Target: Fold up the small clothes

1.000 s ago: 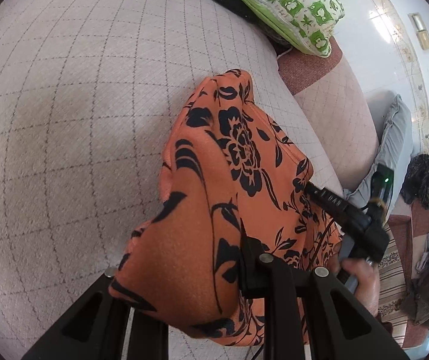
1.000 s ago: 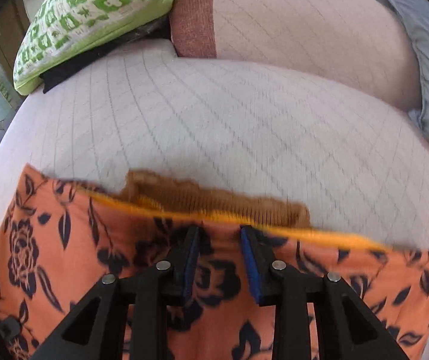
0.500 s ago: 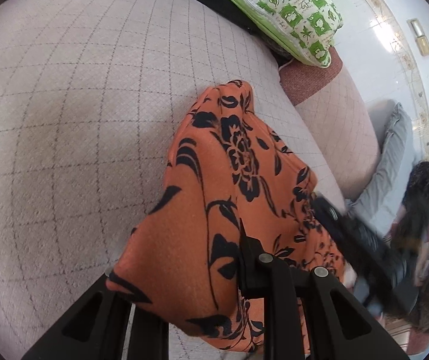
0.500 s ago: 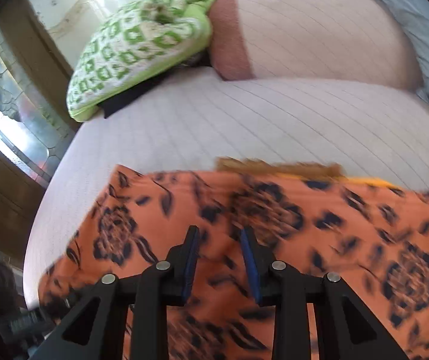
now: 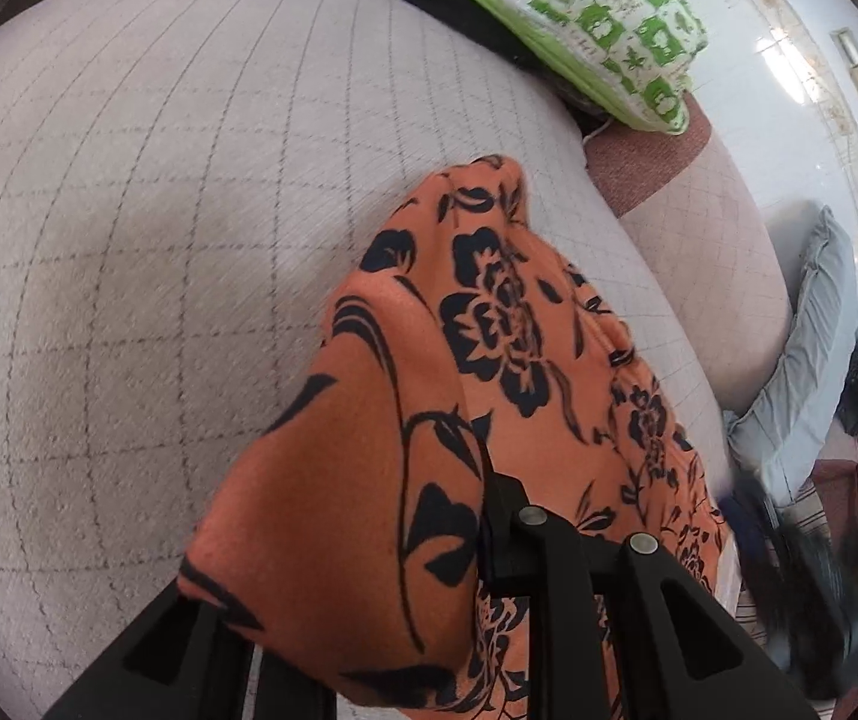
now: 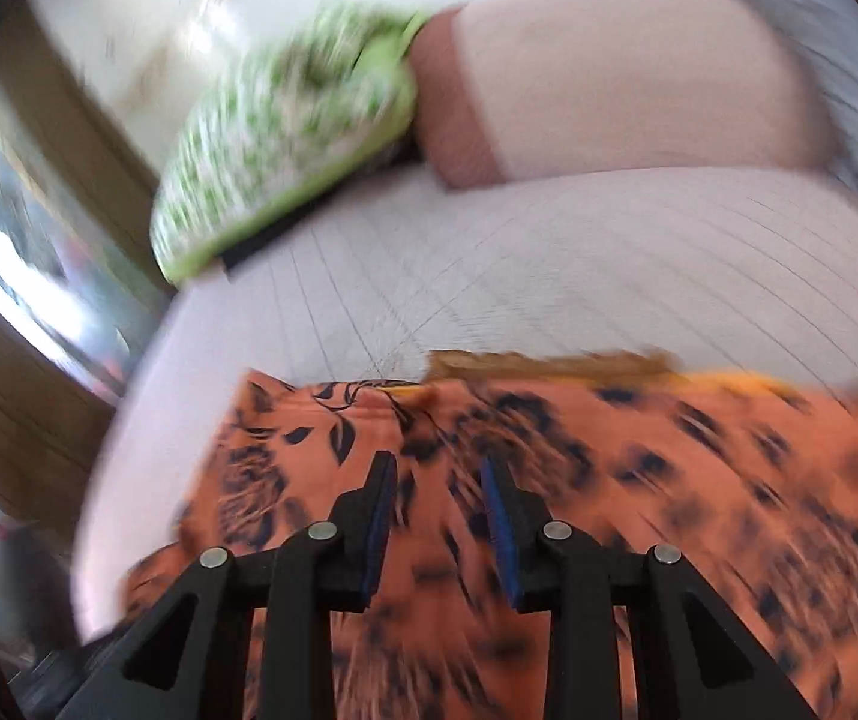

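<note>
An orange garment with black flowers (image 5: 489, 330) lies bunched on the pale quilted sofa seat (image 5: 159, 240). My left gripper (image 5: 423, 516) is shut on its near end, and the cloth drapes over the left finger and hides it. In the right wrist view the same garment (image 6: 669, 480) spreads across the seat, with a brown lace edge (image 6: 549, 363) and a yellow hem at its far side. My right gripper (image 6: 438, 468) hovers over it, open, blue pads apart with nothing pinched between them. It shows as a dark blur (image 5: 801, 546) at the lower right of the left wrist view.
A green and white patterned cushion (image 5: 579, 18) lies on something black at the far end of the seat. A pink-brown sofa arm (image 5: 717, 252) borders the seat, with a grey cloth (image 5: 801, 372) beyond it. Window glass and a wooden frame (image 6: 21, 276) stand to the left.
My right gripper has swung left and lifted over the garment, its jaws unchanged; the view is now blurred. The left gripper keeps its hold and has tilted slightly.
</note>
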A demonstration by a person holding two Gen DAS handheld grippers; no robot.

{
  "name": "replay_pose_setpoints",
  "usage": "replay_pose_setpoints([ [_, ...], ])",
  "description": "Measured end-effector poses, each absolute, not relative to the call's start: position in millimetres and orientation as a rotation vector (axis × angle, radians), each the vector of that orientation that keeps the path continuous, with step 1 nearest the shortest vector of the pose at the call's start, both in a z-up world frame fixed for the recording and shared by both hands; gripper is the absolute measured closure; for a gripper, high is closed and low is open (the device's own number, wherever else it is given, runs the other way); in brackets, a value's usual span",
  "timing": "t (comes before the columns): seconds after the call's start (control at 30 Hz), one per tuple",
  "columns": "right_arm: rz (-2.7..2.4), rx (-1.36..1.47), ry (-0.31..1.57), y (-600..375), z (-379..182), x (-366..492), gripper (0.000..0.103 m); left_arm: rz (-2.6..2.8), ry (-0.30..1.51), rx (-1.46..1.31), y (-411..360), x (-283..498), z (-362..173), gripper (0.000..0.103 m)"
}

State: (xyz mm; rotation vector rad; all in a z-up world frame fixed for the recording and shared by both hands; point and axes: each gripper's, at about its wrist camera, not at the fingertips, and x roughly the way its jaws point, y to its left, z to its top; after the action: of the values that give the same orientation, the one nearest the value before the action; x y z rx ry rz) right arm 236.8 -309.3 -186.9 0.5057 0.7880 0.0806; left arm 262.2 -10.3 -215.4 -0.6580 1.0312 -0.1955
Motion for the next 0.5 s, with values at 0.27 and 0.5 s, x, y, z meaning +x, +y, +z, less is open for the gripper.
replay_pose_setpoints([
  [0.27,0.267,1.053,0.577,-383,-218,115,0.069,-0.195,0.951,-0.586,-17,251,-195,0.082],
  [0.5,0.245,1.121,0.939,-362,-296,163,0.1,-0.164,0.862,-0.459,-34,234,-178,0.082],
])
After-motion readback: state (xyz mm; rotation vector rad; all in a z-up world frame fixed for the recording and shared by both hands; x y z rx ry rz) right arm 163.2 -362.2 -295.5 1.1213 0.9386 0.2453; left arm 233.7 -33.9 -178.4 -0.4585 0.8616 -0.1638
